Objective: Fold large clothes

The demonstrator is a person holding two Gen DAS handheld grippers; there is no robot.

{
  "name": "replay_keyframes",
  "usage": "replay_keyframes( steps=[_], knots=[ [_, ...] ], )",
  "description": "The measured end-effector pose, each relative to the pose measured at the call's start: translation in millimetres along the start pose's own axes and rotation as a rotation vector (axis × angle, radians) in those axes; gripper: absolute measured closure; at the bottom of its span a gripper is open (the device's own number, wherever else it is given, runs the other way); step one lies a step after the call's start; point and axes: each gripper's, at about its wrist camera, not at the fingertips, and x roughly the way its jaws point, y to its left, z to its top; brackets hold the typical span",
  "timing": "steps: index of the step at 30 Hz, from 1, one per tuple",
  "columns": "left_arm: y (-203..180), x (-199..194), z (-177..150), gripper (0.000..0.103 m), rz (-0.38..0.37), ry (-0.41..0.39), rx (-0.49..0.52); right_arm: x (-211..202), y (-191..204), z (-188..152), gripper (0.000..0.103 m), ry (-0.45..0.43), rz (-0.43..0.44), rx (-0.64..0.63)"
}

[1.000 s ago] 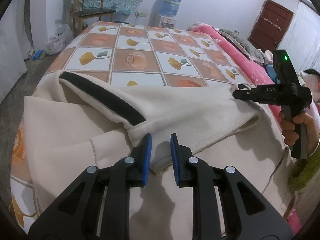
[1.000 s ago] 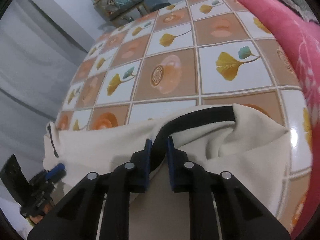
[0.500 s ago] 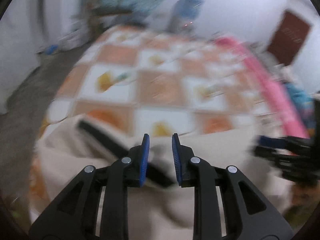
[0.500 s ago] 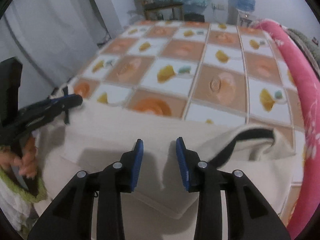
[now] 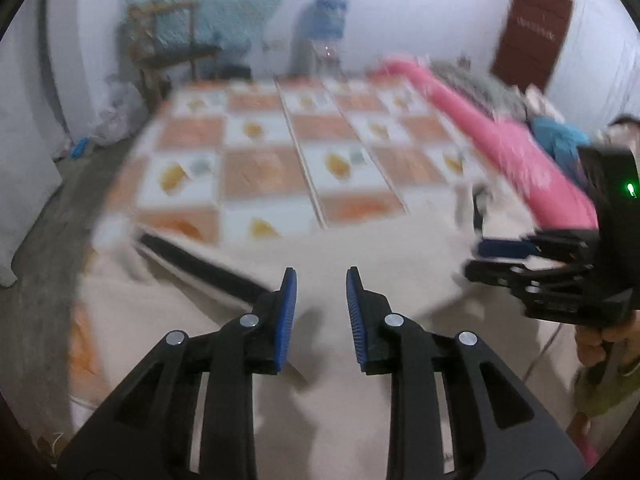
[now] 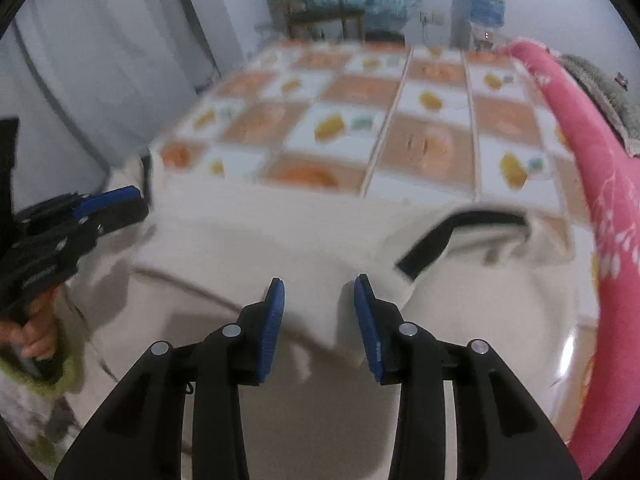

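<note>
A cream garment with black trim bands lies folded on the near end of the bed. My left gripper hovers above its near part, open and empty. A black band runs left of it. My right gripper is open and empty above the garment's folded edge, with a curved black band to its right. The right gripper shows in the left wrist view; the left gripper shows in the right wrist view. Both views are motion-blurred.
The bed carries a tiled sheet with orange and white squares. A pink blanket roll runs along its right side. A wooden chair and a water dispenser stand by the far wall.
Both grippers let go of the garment's black-trimmed edges and opened. They pulled back and lifted. The garment now lies folded over on the bed.
</note>
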Motion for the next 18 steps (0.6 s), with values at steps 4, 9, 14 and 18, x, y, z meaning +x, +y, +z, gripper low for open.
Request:
replay_keyframes(
  steps=[4, 9, 14, 18],
  knots=[
    [-4, 14, -16, 0.079, 0.067, 0.051, -0.004, -4, 4, -4, 0.067, 0.001, -0.047, 0.015],
    [-5, 7, -21, 0.076, 0.079, 0.040, -0.012, -10, 19, -7, 0.067, -0.024, -0.042, -0.026],
    [-10, -11, -22, 0.075, 0.125, 0.060, -0.017, 1, 21, -13, 0.066, 0.007, -0.086, -0.024],
    [-10, -61, -27, 0.064, 0.134, -0.004, -0.029, -34, 27, -23, 0.057, -0.039, -0.077, -0.014]
  ],
)
